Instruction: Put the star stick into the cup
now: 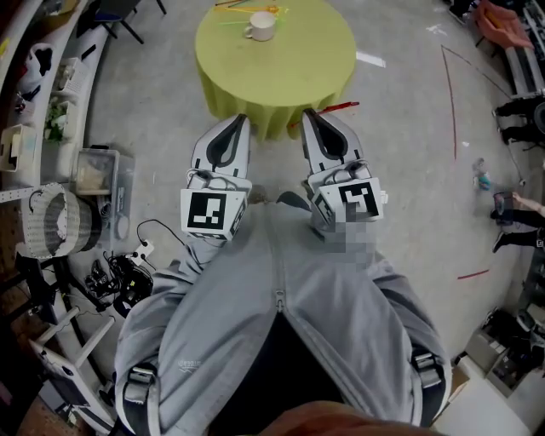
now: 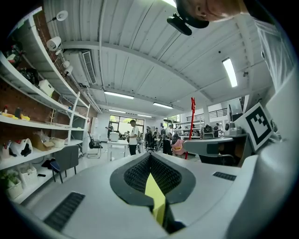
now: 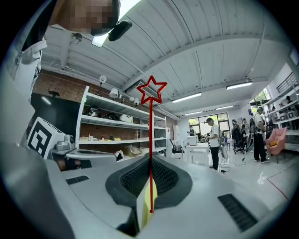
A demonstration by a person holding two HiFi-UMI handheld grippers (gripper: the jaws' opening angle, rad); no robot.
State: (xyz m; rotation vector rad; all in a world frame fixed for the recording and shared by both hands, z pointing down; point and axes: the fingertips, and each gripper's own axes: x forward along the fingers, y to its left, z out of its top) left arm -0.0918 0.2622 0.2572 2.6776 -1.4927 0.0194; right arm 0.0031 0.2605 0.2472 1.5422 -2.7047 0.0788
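The red star stick (image 3: pixel 151 89) stands upright between the jaws of my right gripper (image 3: pixel 150 164), which is shut on its lower end; the star outline sits at the top. In the head view a short red length of the star stick (image 1: pixel 339 106) pokes out beside the right gripper (image 1: pixel 308 114) at the table's near edge. A white cup (image 1: pixel 261 25) stands on the far part of the round yellow-green table (image 1: pixel 315 60). My left gripper (image 1: pixel 236 120) is shut with nothing in it, level with the right one. The stick (image 2: pixel 192 122) also shows in the left gripper view.
A few thin coloured sticks (image 1: pixel 247 7) lie beside the cup. Shelves and a clear storage box (image 1: pixel 98 173) line the left side, with cables (image 1: pixel 128 268) on the floor. A person (image 1: pixel 519 217) stands at the right. Red tape lines (image 1: pixel 451 94) mark the grey floor.
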